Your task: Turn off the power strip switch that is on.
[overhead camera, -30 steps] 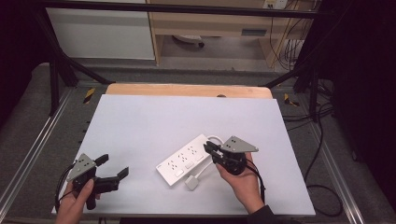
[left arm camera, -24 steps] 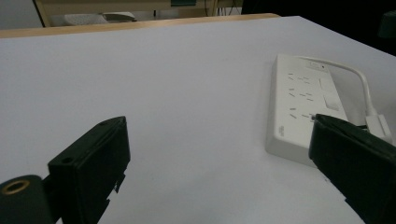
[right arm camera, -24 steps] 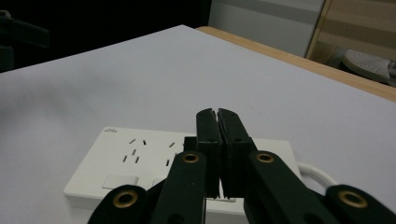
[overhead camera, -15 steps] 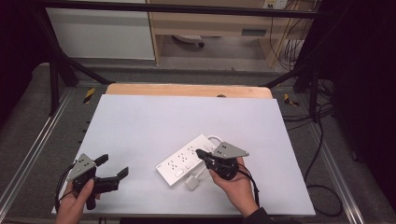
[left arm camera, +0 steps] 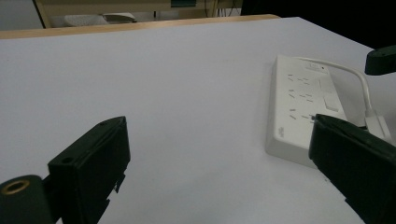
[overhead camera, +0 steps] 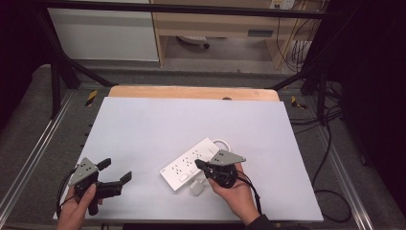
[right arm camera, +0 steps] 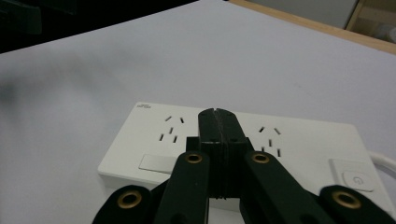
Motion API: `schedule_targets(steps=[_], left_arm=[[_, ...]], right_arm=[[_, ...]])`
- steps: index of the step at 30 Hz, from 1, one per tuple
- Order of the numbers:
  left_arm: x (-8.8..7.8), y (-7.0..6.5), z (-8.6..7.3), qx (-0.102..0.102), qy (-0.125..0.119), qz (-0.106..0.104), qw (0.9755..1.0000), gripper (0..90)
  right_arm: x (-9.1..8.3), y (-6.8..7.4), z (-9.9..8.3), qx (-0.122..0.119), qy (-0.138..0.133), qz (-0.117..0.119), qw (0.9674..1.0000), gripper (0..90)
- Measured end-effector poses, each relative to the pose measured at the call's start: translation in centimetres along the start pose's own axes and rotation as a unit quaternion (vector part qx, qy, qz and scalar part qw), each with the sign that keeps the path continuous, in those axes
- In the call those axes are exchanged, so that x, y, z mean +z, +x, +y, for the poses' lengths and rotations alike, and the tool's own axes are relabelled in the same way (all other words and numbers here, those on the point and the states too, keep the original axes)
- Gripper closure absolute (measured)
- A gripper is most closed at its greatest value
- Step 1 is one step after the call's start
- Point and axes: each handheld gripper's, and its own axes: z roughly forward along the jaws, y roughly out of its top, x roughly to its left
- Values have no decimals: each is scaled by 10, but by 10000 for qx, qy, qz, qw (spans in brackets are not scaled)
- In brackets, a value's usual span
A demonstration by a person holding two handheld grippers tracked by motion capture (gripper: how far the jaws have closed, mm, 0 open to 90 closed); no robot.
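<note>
The right hand-held gripper point(overhead camera: 198, 166), jaws shut and empty, sits over the white power strip point(overhead camera: 191, 164), whose long side slants toward the frame's upper right.

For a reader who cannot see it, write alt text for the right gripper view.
The right gripper, its two black jaws shut together, points down at a white power strip lying on a pale table. Its tips sit over the sockets in the middle, with a round button near the strip's right end.
</note>
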Motion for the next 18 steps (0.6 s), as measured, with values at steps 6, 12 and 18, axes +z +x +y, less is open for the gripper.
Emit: schedule_targets(steps=[6,12,18], left_arm=[[0,0,0,-3,-7,-6,10000,54],[0,0,0,4,-4,-10,10000,54],[0,0,0,16,4,-13,10000,54]], right_arm=[[9,5,-4,-51,181,74,9998,900],[16,7,-7,24,318,134,9994,900],[21,7,-10,20,420,141,9990,900]])
